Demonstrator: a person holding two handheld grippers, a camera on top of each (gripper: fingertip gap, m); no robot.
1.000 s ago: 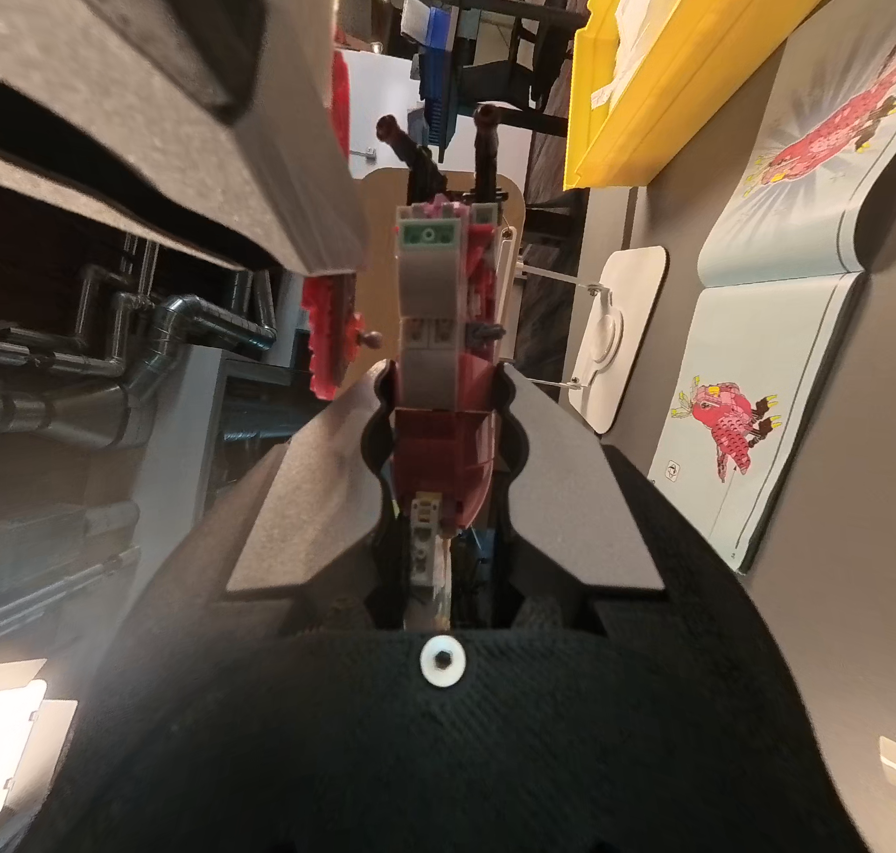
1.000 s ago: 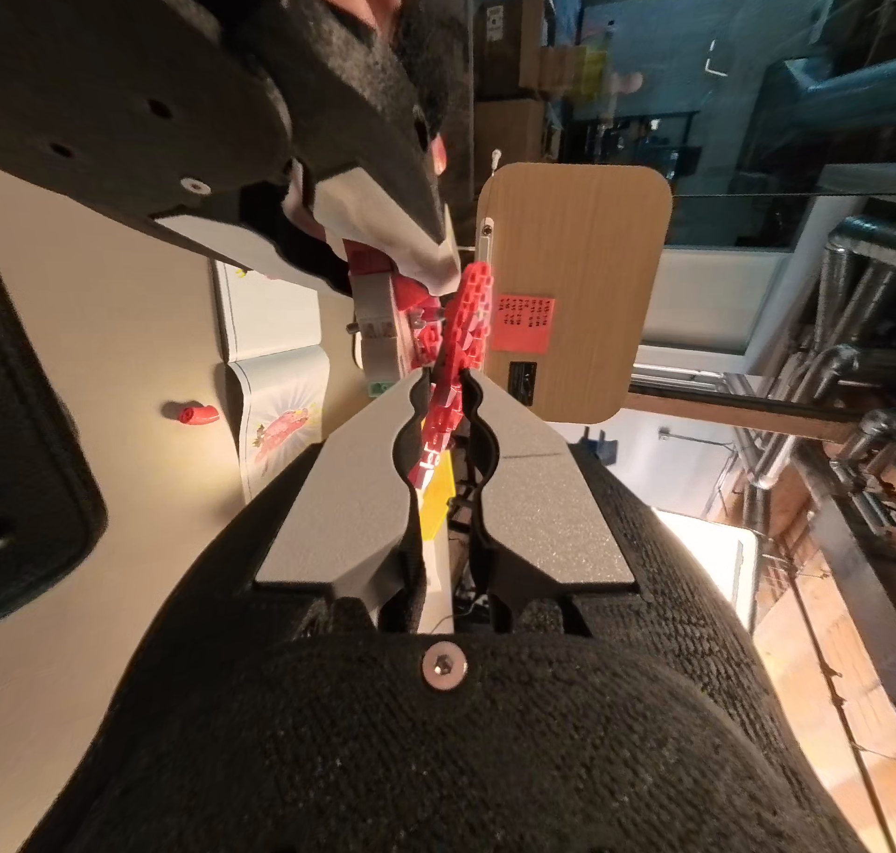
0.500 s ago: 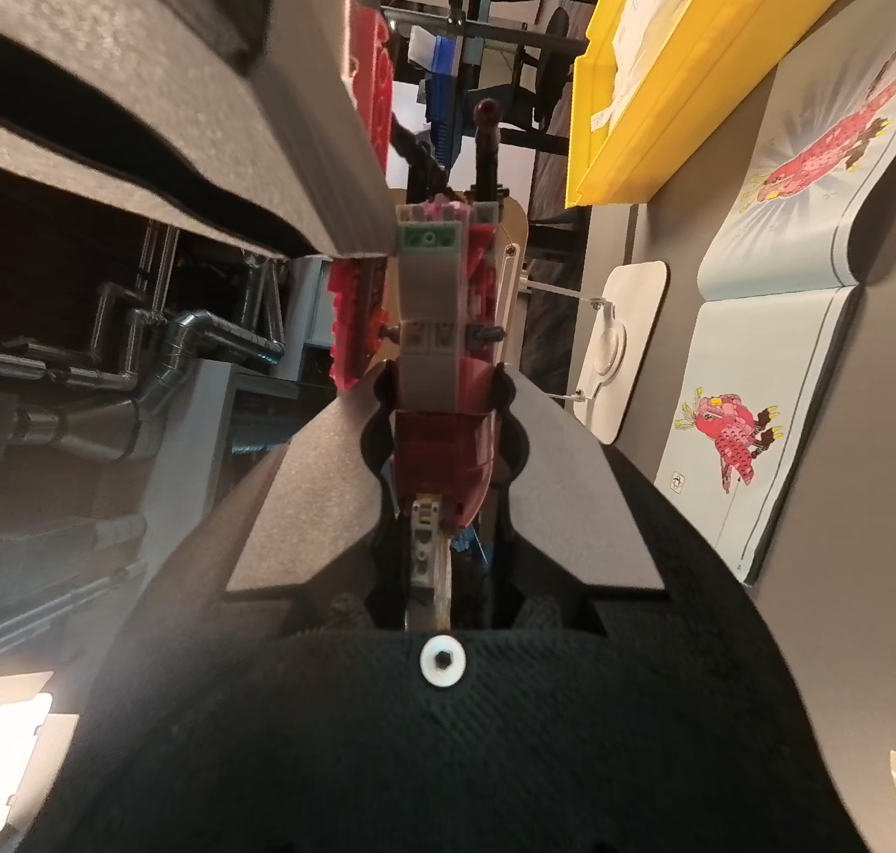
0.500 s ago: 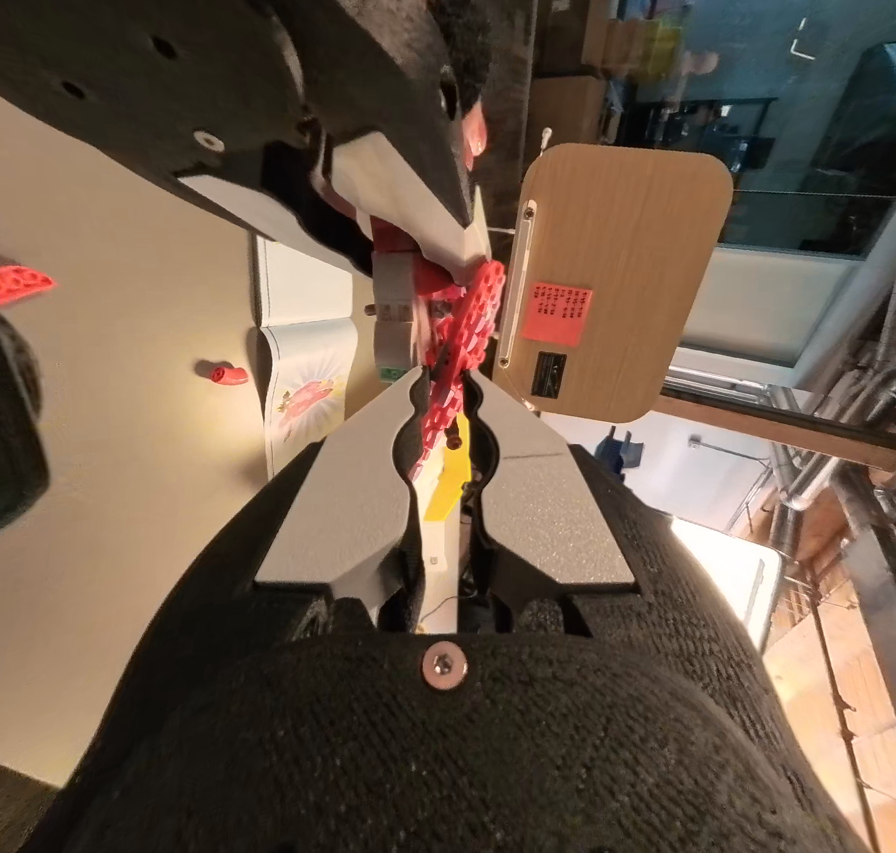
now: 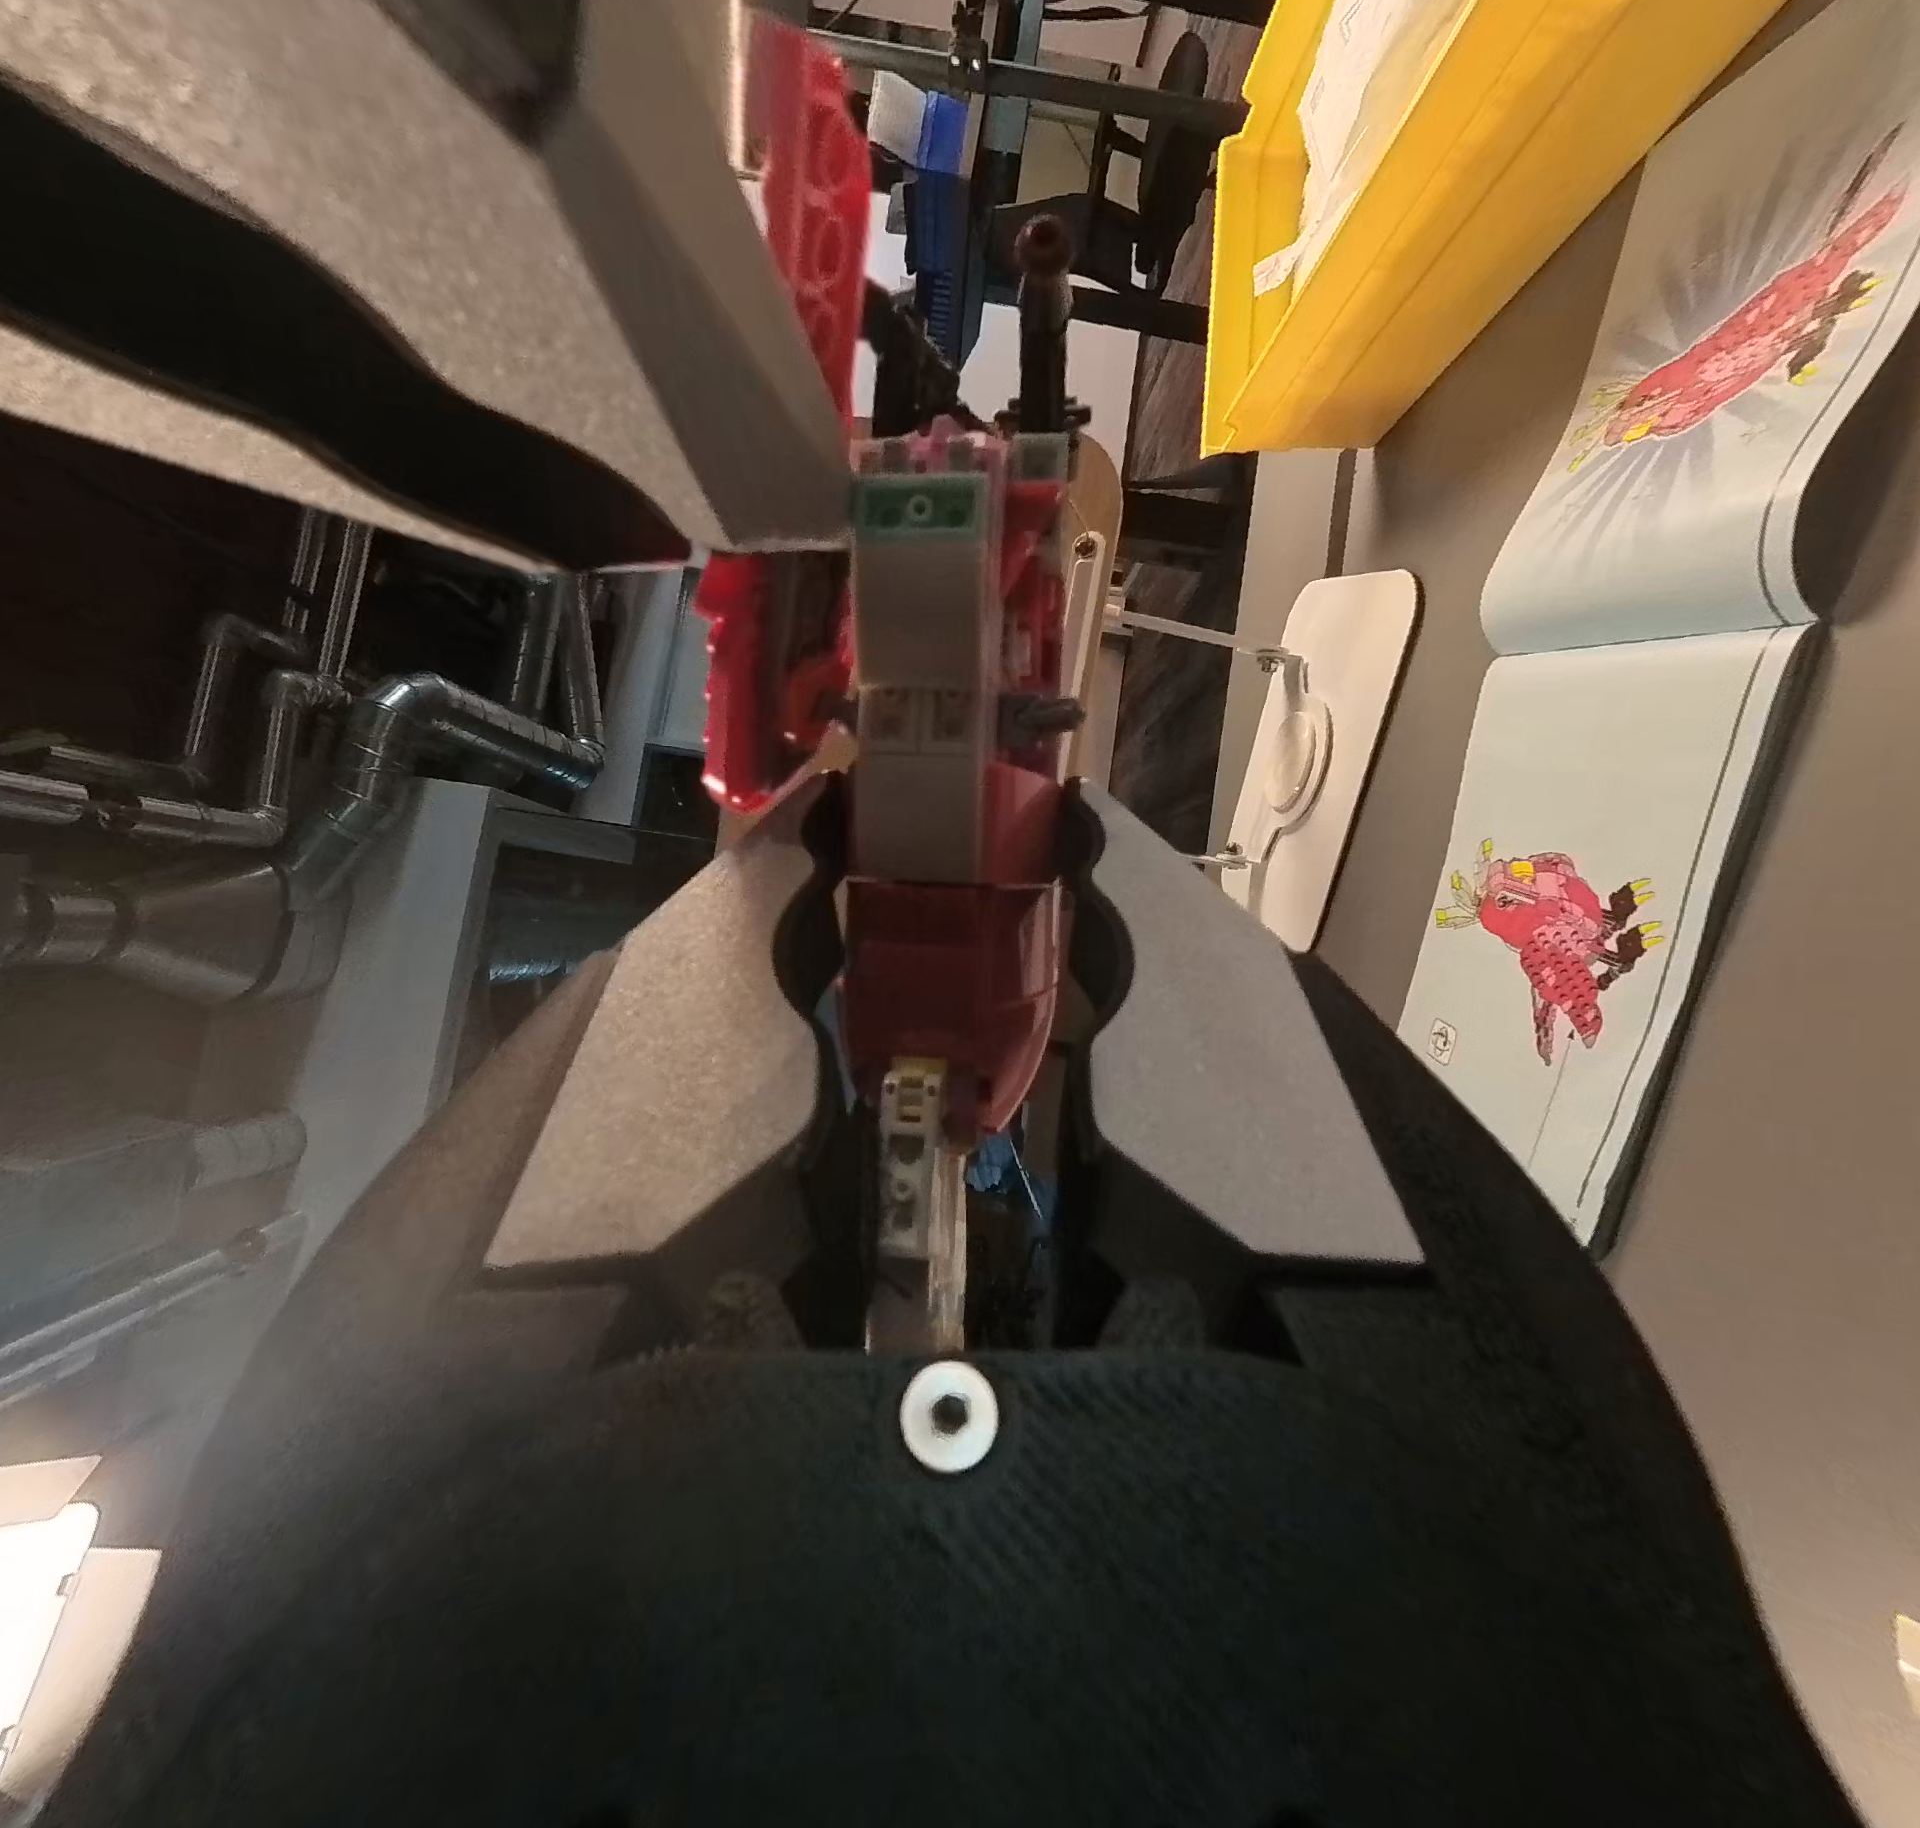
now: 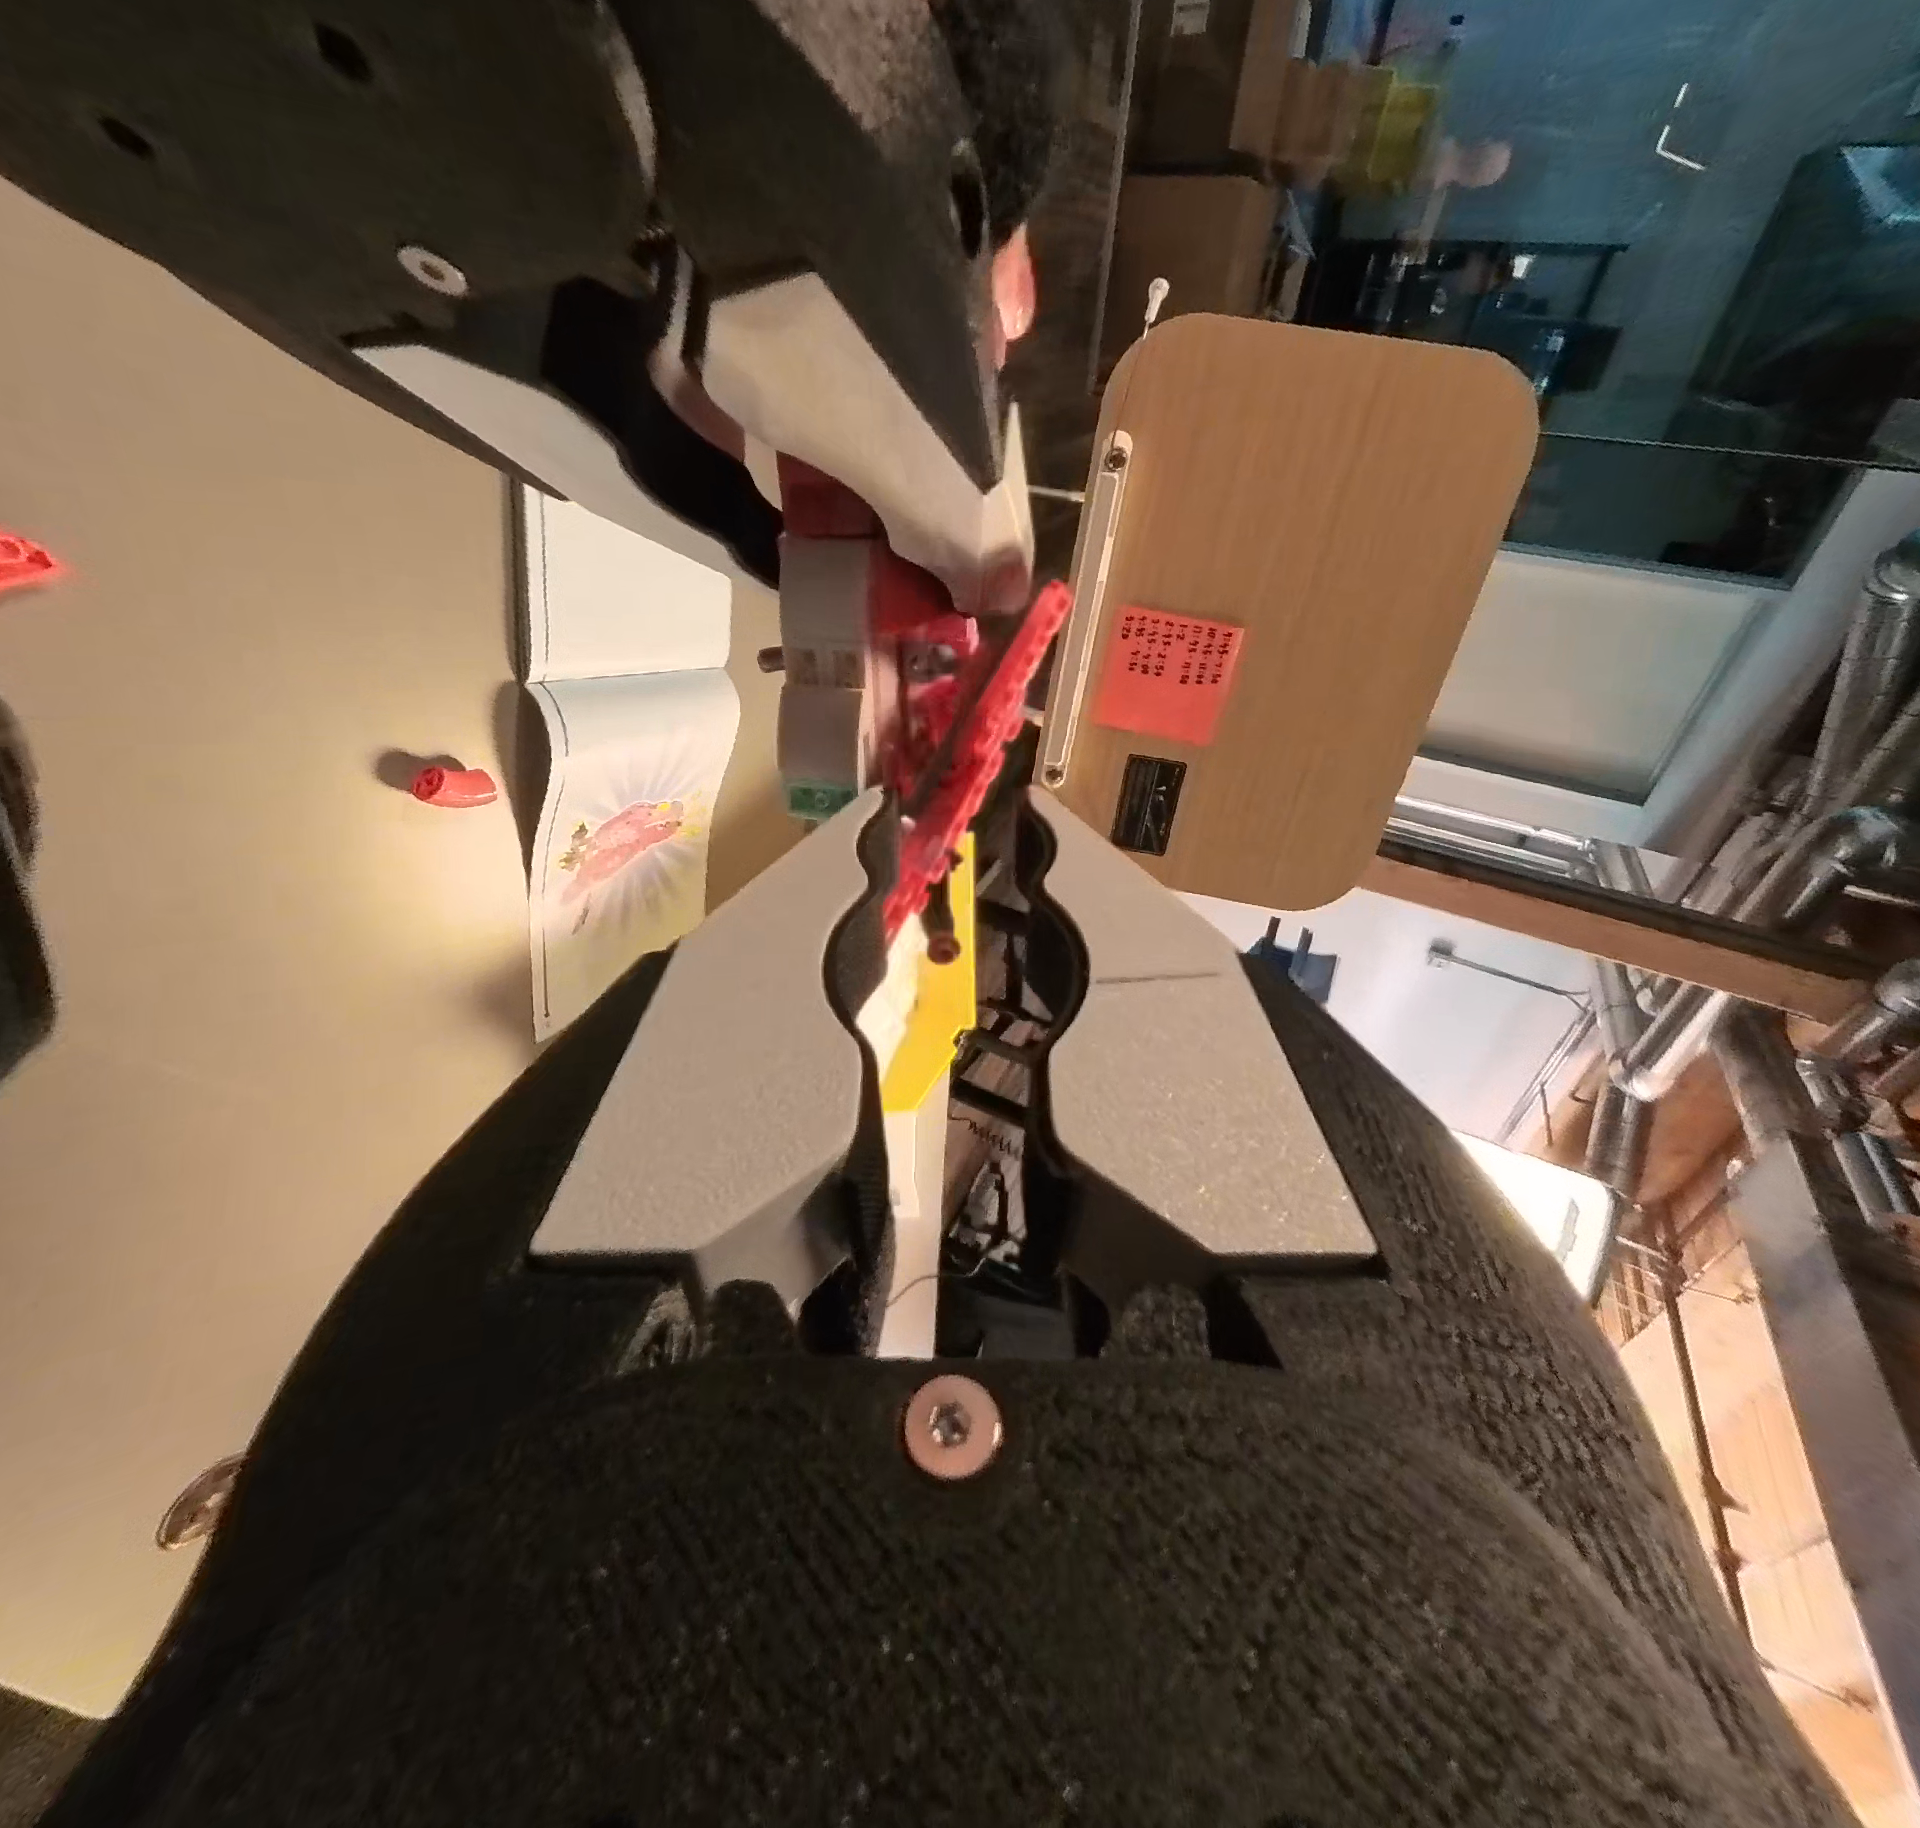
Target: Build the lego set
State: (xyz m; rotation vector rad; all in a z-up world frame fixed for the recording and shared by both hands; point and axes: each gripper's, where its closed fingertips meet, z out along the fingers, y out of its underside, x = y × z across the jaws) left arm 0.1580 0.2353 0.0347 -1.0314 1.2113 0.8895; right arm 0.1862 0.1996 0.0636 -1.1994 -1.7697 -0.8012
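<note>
At centre frame our left gripper (image 5: 951, 833) clamps the grey-and-maroon brick model (image 5: 925, 739); our right gripper (image 6: 956, 843) stands partly open, its pads loose around the red studded plate (image 6: 987, 729) beside that model.

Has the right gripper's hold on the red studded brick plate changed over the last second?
Yes. The right gripper has opened: its right finger now stands off the red studded plate, against the plate earlier clamped.

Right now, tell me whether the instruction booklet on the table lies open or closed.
Open. The instruction booklet lies spread flat, two pages showing either side of the spine fold, each with a red model drawing.
</note>
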